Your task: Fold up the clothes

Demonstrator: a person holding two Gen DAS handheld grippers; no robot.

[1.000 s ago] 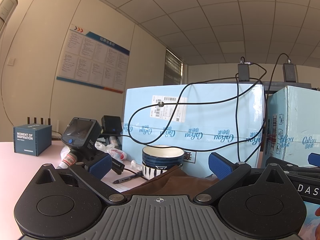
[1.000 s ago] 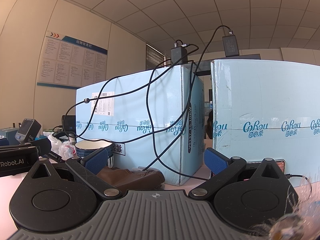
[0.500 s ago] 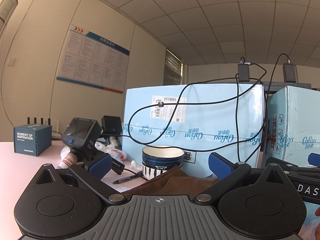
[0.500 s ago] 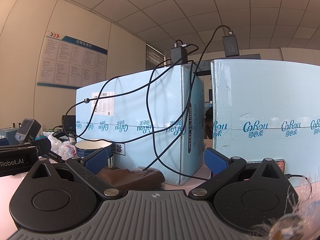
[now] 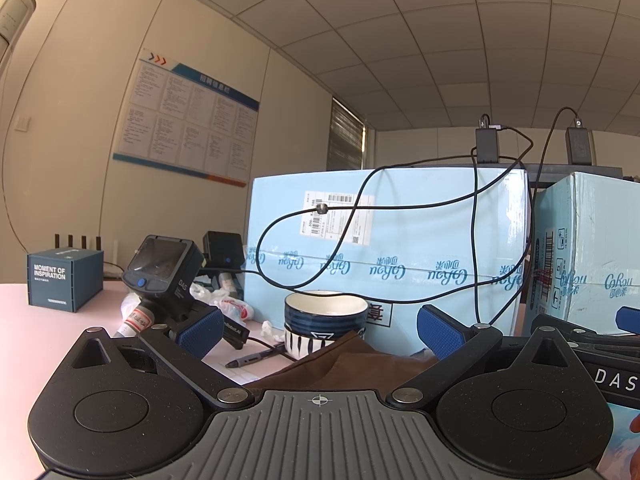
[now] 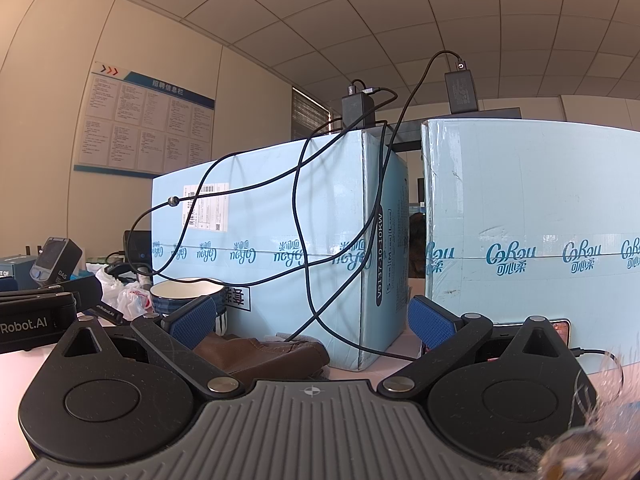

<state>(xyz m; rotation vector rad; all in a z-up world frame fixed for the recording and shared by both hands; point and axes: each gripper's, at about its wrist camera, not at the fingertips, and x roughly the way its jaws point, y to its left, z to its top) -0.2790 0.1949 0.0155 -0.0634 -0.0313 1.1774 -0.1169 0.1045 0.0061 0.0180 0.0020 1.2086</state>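
Note:
A brown garment (image 5: 352, 364) lies bunched on the pink table just ahead of my left gripper (image 5: 320, 330), low between its blue pads. The left gripper is open and empty. In the right wrist view the same brown garment (image 6: 264, 354) lies crumpled in front of the left blue box. My right gripper (image 6: 312, 318) is open and empty, just behind and above the cloth. Neither gripper touches the garment.
Two large light blue boxes (image 5: 384, 256) (image 6: 532, 248) stand close behind, draped with black cables (image 6: 304, 240). Stacked blue bowls (image 5: 324, 318) sit by the cloth. A spare gripper (image 5: 164, 276), a pen (image 5: 248, 360), plastic bags and a small dark box (image 5: 64, 280) lie left.

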